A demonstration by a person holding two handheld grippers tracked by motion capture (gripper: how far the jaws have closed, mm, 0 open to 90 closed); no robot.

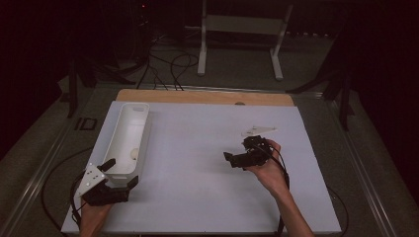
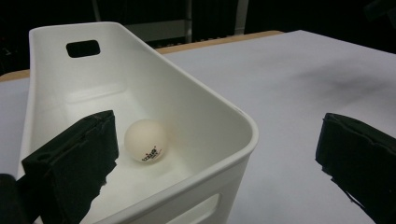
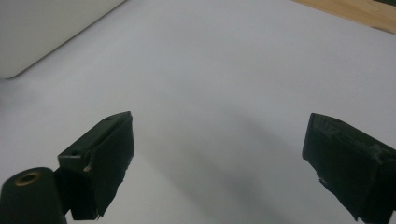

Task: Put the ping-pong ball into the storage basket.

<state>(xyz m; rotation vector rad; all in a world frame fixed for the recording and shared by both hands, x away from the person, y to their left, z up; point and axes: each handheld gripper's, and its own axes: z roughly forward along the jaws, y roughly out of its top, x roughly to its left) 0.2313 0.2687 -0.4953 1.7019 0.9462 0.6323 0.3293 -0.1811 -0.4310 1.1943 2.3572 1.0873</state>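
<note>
Two claws are in my hands, and both stand wide apart with nothing between their jaws. My left claw [image 2: 212, 158] straddles the near end of the long white plastic bin [image 2: 205, 112]: one jaw hangs inside it, the other outside over the pale desk [image 2: 299, 70], and I cannot tell whether either touches the wall. One white ping-pong ball [image 2: 144, 140] with a small printed mark lies on the bin floor, just beside the inner jaw. The bin's near corner is cut off at the frame's bottom edge. My right claw [image 1: 244, 150] hovers over bare desk, well apart from the bin; a thin white object beyond it is too small to identify.
</note>
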